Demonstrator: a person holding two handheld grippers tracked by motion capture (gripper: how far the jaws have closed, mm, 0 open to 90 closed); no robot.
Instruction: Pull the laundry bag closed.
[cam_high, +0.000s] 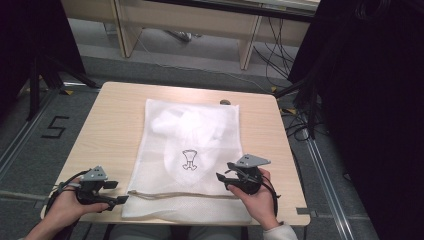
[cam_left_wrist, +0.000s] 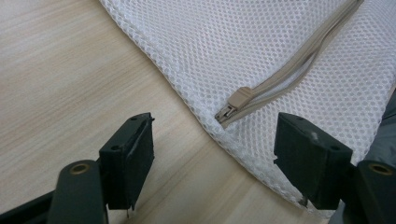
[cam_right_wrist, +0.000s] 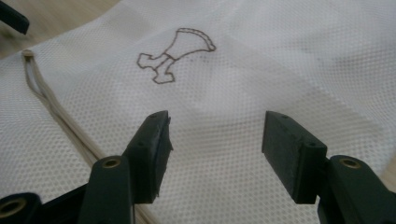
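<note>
A white mesh laundry bag (cam_high: 190, 150) lies flat on the wooden table (cam_high: 112, 130), with a white garment inside and a small brown emblem (cam_high: 189, 159) stitched on its front. A beige zipper (cam_high: 185, 194) runs across the bag near the front edge; its pull (cam_left_wrist: 239, 98) sits at the left end. My left gripper (cam_high: 116, 192) hovers open at the bag's front left corner, jaws on either side of the zipper pull (cam_left_wrist: 239, 98) without touching it. My right gripper (cam_high: 224, 179) is open over the bag's right side, emblem (cam_right_wrist: 173, 55) ahead of its jaws.
A small dark object (cam_high: 225, 102) lies on the table beyond the bag's far right corner. Bare wood flanks the bag on both sides. Desk legs and cables (cam_high: 280, 55) stand on the floor past the table's far edge, and a dark curtain (cam_high: 370, 100) hangs on the right.
</note>
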